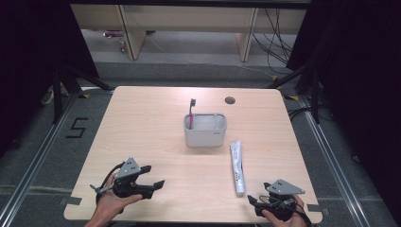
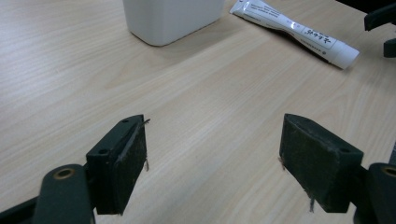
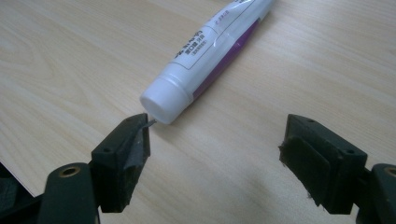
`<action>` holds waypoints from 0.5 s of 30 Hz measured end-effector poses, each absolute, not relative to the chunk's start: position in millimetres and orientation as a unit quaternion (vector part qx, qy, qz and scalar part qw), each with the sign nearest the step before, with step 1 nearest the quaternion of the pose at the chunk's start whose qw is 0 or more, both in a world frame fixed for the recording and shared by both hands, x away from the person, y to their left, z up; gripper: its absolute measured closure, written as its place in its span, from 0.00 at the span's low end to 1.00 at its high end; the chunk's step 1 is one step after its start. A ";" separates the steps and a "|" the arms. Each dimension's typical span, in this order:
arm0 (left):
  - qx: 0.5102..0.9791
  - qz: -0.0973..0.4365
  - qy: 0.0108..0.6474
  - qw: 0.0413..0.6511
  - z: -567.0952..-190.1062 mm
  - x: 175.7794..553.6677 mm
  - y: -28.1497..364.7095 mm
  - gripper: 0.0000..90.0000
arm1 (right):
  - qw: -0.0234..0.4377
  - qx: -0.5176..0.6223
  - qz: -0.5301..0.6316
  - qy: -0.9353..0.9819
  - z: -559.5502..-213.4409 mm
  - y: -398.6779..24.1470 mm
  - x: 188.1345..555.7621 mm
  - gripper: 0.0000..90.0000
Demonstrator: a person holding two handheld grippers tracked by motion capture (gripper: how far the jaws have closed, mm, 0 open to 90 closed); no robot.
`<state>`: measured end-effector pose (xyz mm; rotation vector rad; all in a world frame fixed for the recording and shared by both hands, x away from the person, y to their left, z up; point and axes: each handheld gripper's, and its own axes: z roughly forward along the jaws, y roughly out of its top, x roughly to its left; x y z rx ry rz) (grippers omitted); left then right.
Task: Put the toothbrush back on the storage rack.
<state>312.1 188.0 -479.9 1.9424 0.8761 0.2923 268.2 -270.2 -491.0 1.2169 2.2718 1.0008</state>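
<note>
High view: toothbrush [image 1: 191, 111] upright inside the holder [image 1: 205, 135].

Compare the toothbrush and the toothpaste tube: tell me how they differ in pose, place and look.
The toothbrush stands near upright inside the grey holder; the toothpaste tube lies flat on the table, right of the holder. The toothbrush is thin, with a reddish handle and dark head; the tube is broad and white with printed text and a purple side. The tube's cap points at the right gripper. Neither is held by a gripper.
</note>
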 end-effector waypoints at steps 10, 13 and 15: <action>0.805 0.109 0.352 0.466 -486.8 298.8 190.4 0.25 | 0.178 0.435 0.360 0.806 -492.3 -270.7 267.9 0.27; 0.806 0.106 0.353 0.464 -490.0 294.8 190.2 0.25 | 0.189 0.430 0.363 0.804 -493.4 -271.2 268.1 0.27; 0.805 0.105 0.354 0.465 -492.4 292.8 190.3 0.24 | 0.196 0.426 0.358 0.807 -492.7 -272.2 268.4 0.27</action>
